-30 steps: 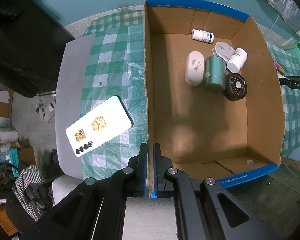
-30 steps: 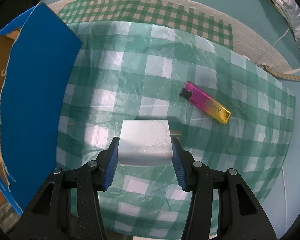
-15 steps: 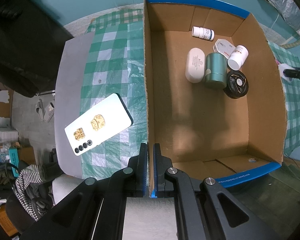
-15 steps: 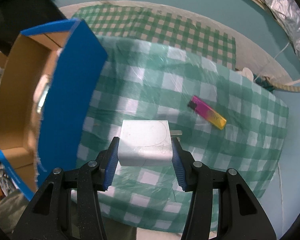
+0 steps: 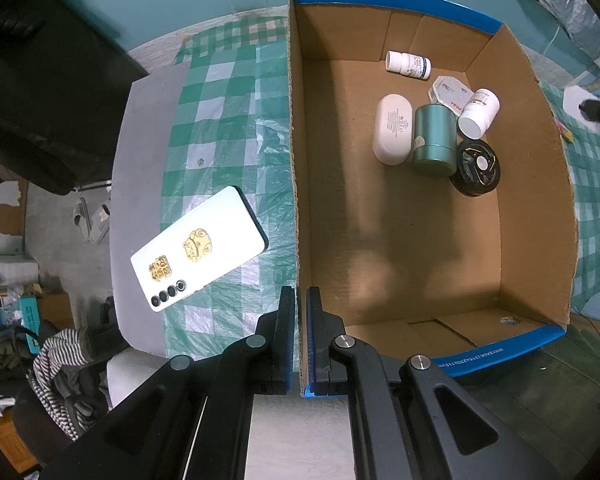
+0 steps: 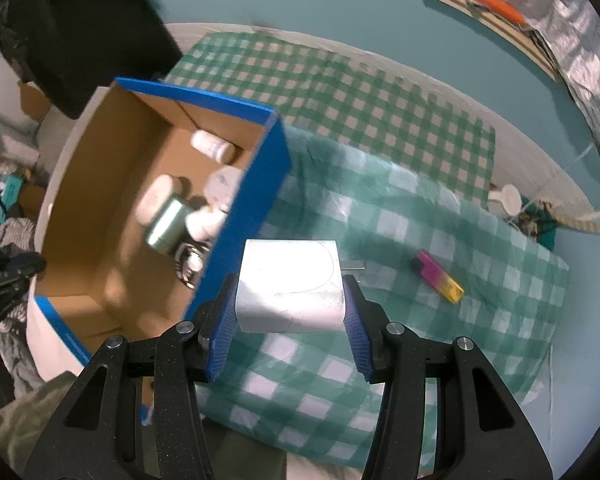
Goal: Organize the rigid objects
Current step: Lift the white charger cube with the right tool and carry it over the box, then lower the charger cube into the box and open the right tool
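Note:
My right gripper (image 6: 287,312) is shut on a white charger block (image 6: 288,285) and holds it in the air, just right of the blue-rimmed cardboard box (image 6: 244,204). The same charger block (image 5: 576,100) shows small beyond the box's right wall in the left wrist view. My left gripper (image 5: 298,336) is shut on the near end of the box's left wall (image 5: 296,200). Inside the box lie a white case (image 5: 393,128), a green tin (image 5: 434,140), two white pill bottles (image 5: 408,65), a foil packet (image 5: 450,94) and a black round tin (image 5: 476,168).
A white phone (image 5: 198,248) lies face down on the green checked cloth (image 5: 228,128) left of the box. A pink-yellow lighter (image 6: 440,277) lies on the cloth (image 6: 380,184) to the right. Clothes and clutter sit on the floor beyond the table edge.
My right gripper has risen with the charger block and swung toward the box, whose inside now shows. The left gripper and the box have stayed put.

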Demonstrator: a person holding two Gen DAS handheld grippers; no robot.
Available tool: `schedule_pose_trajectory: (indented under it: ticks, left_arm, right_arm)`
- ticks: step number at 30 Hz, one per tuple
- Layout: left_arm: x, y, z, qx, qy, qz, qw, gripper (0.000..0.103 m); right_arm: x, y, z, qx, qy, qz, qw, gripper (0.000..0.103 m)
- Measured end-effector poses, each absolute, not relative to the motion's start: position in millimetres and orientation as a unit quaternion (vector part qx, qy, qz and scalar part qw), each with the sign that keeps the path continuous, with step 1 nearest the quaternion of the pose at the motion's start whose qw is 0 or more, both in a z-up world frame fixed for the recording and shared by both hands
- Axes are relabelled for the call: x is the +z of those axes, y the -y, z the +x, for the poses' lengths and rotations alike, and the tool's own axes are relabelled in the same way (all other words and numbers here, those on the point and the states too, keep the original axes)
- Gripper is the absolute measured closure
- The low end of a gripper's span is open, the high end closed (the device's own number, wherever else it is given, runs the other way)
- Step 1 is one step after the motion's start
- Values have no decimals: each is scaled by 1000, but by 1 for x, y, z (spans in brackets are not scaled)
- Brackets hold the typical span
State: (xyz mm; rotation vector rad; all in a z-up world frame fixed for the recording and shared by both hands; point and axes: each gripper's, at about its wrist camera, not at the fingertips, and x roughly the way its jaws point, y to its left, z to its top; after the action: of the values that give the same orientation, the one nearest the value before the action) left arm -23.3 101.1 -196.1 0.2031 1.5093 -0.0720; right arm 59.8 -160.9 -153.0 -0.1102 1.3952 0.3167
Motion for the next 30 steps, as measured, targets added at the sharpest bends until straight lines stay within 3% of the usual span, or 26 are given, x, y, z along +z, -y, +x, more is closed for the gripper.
schedule_pose_trajectory:
  ticks: [11,30]
  left_arm:
    - [-197,-102,-22,-30,-685,91,722,99]
    - [-198,-102,-23,-27,-687,89,721,99]
  right_arm:
    - [-141,115,67,193,-624,-84,753,53]
    - [-170,63,64,235,-632,-157,722,53]
